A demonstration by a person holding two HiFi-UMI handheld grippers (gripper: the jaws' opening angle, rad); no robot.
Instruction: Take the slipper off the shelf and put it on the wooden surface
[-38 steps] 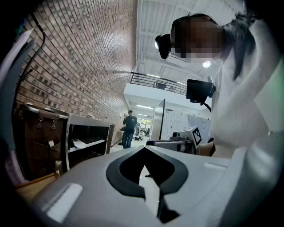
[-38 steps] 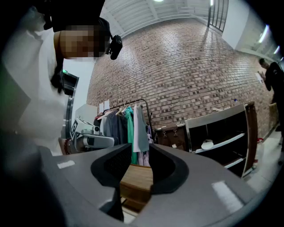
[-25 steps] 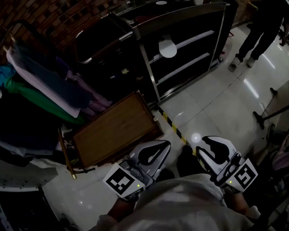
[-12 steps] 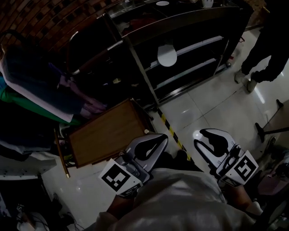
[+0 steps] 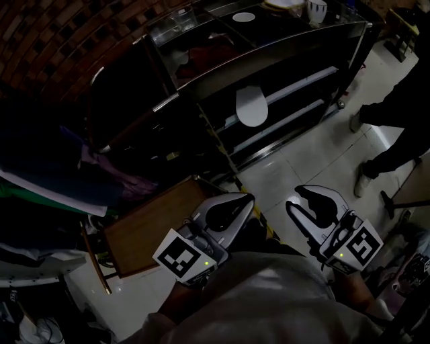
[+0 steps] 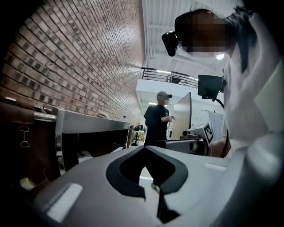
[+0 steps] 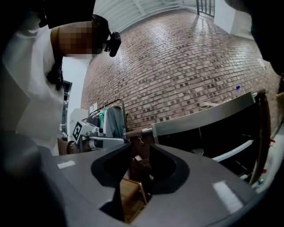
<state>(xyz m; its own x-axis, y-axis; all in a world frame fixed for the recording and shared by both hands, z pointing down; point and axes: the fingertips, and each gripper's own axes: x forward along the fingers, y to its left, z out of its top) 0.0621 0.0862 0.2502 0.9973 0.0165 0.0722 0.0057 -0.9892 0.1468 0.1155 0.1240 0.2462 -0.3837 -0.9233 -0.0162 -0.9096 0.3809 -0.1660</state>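
Note:
A white slipper (image 5: pixel 251 105) lies on a middle shelf of the dark metal rack (image 5: pixel 289 40) at the top of the head view. The wooden surface (image 5: pixel 153 226), a low tray-like board, sits on the floor in front of the rack, to the left. Both grippers hang low and near my body, well short of the rack. My left gripper (image 5: pixel 247 199) is shut and empty beside the board's right end; its tips meet (image 6: pixel 144 148). My right gripper (image 5: pixel 293 199) stands slightly open over the pale floor with nothing in it (image 7: pixel 140 145); the wooden board (image 7: pixel 128 191) shows through its gap.
Hanging clothes (image 5: pixel 101 181) crowd the left side behind the board. A person (image 5: pixel 396 127) stands on the tiled floor at the right, and also shows in the left gripper view (image 6: pixel 157 119). Plates and a cup (image 5: pixel 243 17) sit on the rack's top. A brick wall runs behind.
The head view has tilted up toward the rack: the slipper and shelves now sit lower and nearer the middle of the view, the board further left. Both grippers have barely moved.

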